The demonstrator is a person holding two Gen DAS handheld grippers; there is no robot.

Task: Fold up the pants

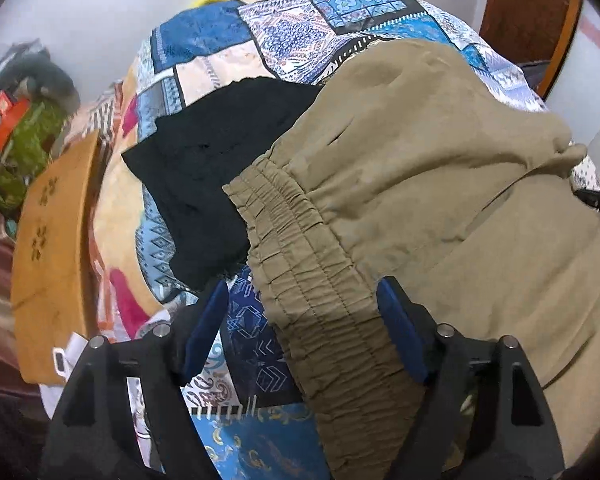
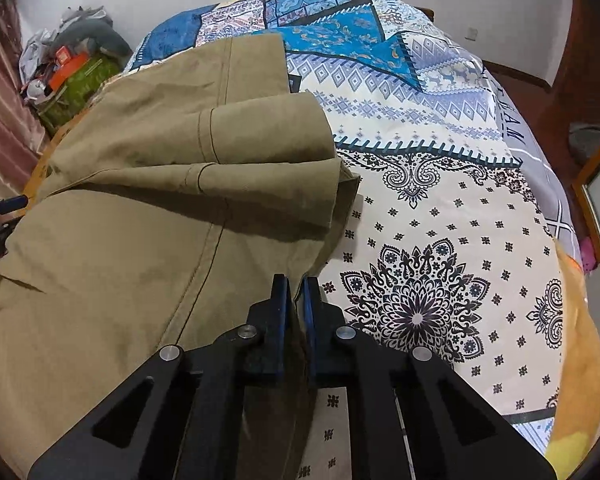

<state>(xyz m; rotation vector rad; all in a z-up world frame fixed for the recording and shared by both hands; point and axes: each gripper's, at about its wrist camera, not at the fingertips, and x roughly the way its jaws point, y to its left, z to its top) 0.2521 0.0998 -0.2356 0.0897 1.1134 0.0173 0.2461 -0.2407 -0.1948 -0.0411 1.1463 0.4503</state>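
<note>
Khaki pants (image 1: 420, 160) lie spread on a patterned bedspread (image 1: 260, 40). Their elastic waistband (image 1: 300, 248) runs between the blue pads of my left gripper (image 1: 300, 304), which stands open astride it; the left pad (image 1: 206, 320) is clear of the cloth. In the right wrist view the pants (image 2: 140, 200) cover the left half, legs folded over each other. My right gripper (image 2: 296, 284) is shut on the pants' near edge, with khaki cloth pinched between its pads. The left gripper's tip (image 2: 4, 204) shows at the far left.
A black garment (image 1: 220, 160) lies beside the waistband on the bed. An orange board with flower cut-outs (image 1: 56, 248) stands at the bed's left side, with a pile of clutter (image 2: 72, 68) behind. The bedspread (image 2: 420, 200) is bare to the right; a wooden frame (image 1: 532, 20) is beyond.
</note>
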